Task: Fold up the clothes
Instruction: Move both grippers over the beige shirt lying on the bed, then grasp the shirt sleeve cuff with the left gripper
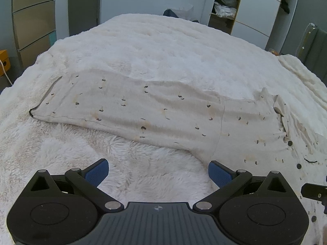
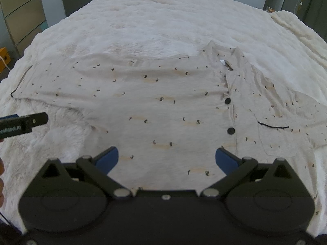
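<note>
Room: you are at a bed covered by a fluffy white blanket (image 1: 163, 47); drawers (image 1: 34, 20) stand at the upper left of the left view and open shelves (image 1: 226, 4) at its upper right.
Shirt: a cream button-up shirt (image 2: 163, 102) with small dark marks lies spread flat on the blanket, front up, its collar (image 2: 224, 59) right of centre in the right view.
Sleeve: one sleeve (image 1: 122, 106) stretches across the middle of the left view, its cuff at the left edge.
Buttons: two dark buttons (image 2: 227, 101) run down the placket, right of centre in the right view.
Pocket: a chest pocket with a dark trim line (image 2: 272, 125) sits at the right of the right view.
Left gripper (image 1: 158, 172): your jaws stand wide apart with nothing between them; it hangs over bare blanket, below the sleeve and just left of the shirt's body.
Right gripper (image 2: 166, 159): your jaws stand wide apart and grip nothing; it hangs over the shirt's lower front, the buttons up and to the right of it.
Between the two: the tip of the left gripper shows at the left edge of the right view, beside the sleeve's underarm.
</note>
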